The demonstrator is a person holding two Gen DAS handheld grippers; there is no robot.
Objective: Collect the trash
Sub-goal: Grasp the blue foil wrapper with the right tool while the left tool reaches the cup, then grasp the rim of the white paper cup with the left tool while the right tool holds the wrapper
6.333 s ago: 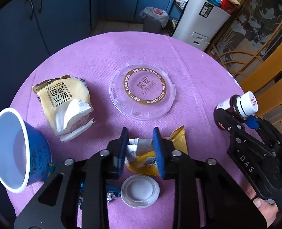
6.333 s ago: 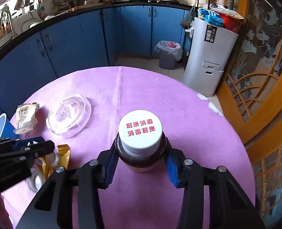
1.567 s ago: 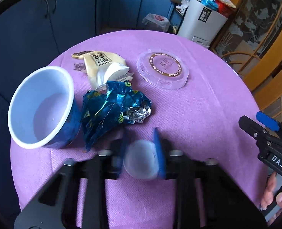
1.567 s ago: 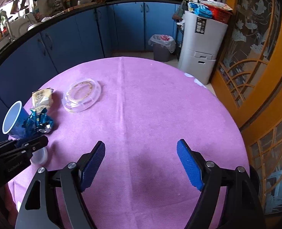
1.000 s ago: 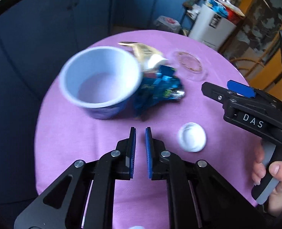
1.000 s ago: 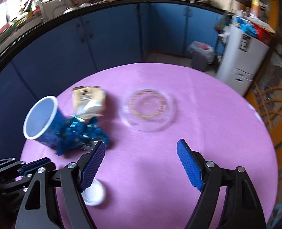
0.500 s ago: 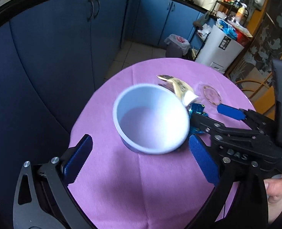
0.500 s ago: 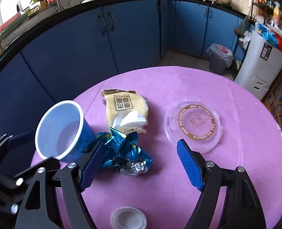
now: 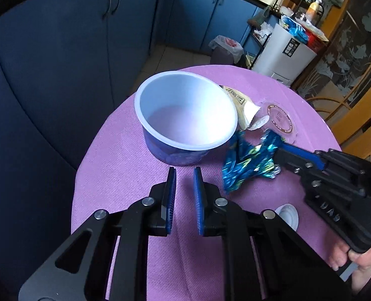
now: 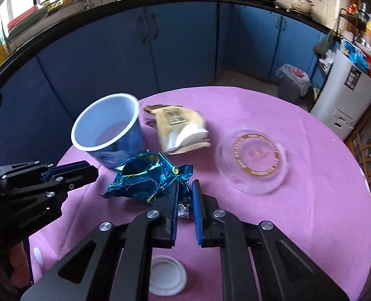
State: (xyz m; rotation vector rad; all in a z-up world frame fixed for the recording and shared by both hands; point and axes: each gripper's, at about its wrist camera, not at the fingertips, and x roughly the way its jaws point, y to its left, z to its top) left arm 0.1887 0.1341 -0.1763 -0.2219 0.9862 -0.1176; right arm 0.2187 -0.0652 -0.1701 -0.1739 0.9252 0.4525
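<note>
Right gripper [image 10: 185,188] closing on the crumpled blue wrapper [image 10: 145,175], foil edge caught between the pads. Left gripper [image 9: 184,175] closing too, pads nearly together over bare purple tablecloth [image 9: 125,175], nothing between them, just short of the blue cup [image 9: 183,120]. Wrapper beside the upright cup; behind it a yellow packet [image 10: 180,128], then a clear lid [image 10: 253,155]. Small white cap [image 10: 166,278] near the table edge.

The black left gripper [image 9: 184,175] with blue pads is closing on nothing, just before the white-lined blue paper cup [image 9: 185,116]. The right gripper [image 9: 281,150] seems to touch the crumpled blue foil wrapper [image 9: 248,161].
</note>
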